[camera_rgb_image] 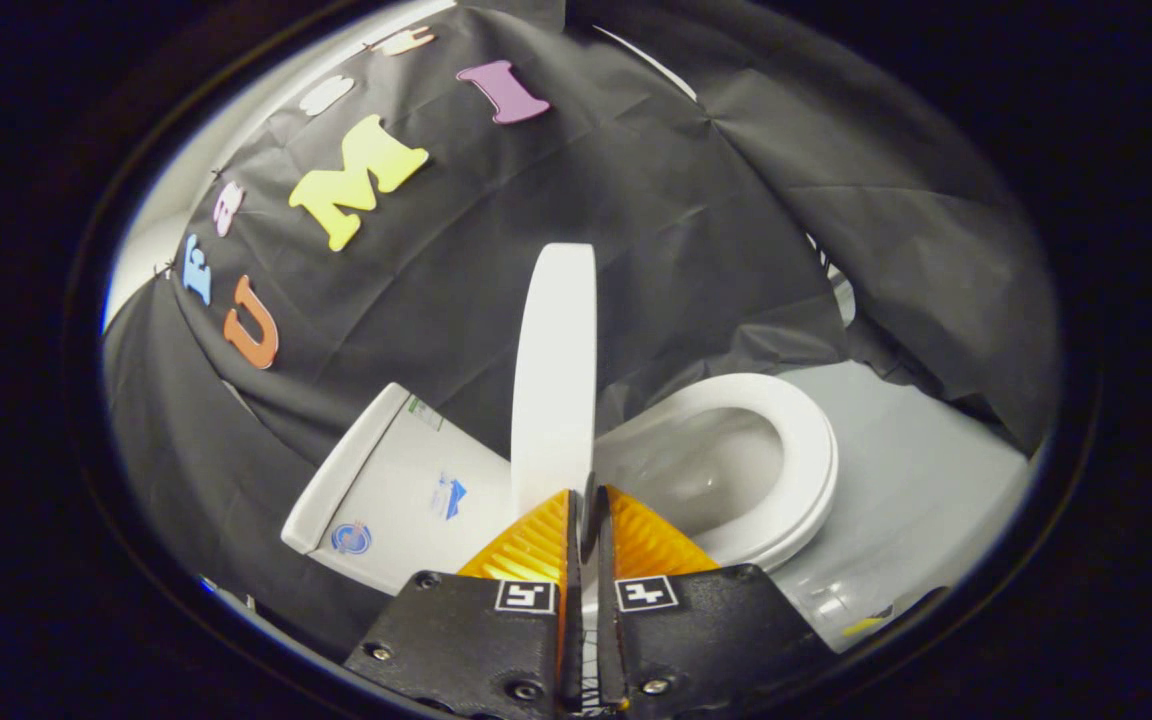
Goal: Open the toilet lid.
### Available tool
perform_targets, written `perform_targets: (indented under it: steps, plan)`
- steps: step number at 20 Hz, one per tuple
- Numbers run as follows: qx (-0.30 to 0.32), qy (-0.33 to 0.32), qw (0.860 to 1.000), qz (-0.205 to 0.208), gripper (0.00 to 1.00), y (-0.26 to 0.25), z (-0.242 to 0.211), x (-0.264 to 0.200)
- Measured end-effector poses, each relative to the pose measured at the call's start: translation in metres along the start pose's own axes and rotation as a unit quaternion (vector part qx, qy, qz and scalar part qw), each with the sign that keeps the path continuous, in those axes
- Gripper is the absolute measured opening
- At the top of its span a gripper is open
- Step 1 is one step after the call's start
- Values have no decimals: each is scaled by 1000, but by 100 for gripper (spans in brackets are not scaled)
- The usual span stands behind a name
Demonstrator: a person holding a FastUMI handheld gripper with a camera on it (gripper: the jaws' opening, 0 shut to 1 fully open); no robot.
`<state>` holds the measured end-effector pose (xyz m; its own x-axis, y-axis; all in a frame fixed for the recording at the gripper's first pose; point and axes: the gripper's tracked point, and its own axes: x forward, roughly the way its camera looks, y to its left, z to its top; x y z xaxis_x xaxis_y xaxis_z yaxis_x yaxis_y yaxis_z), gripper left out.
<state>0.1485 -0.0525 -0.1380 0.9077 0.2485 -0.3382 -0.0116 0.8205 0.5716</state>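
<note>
So the toilet lid [554, 370] is standing up on edge here, seen edge-on as a tall white slab rising straight up from just ahead of the gripper [588, 500]. The two fingers are drawn in almost together with only a thin slit left between them, and the lid's lower edge looks like it runs right down into that slit, though I honestly can't tell if both fingers are actually pressing on it or just sitting close around it. To the right of the lid the white toilet seat [804, 450] lies flat on the rim, and you can see down into the open bowl [701, 470]. On the other side of the lid is the white tank [391, 490], with a few small stickers on its face. The toilet sits on a pale grey floor [921, 470], and black cloth [636, 220] hangs behind it all.
</note>
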Motion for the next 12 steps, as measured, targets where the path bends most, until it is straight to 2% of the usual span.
perform_targets:
  steps: [12]
  plan:
    - [-108,-15,994,7,10,-2,-4,0]
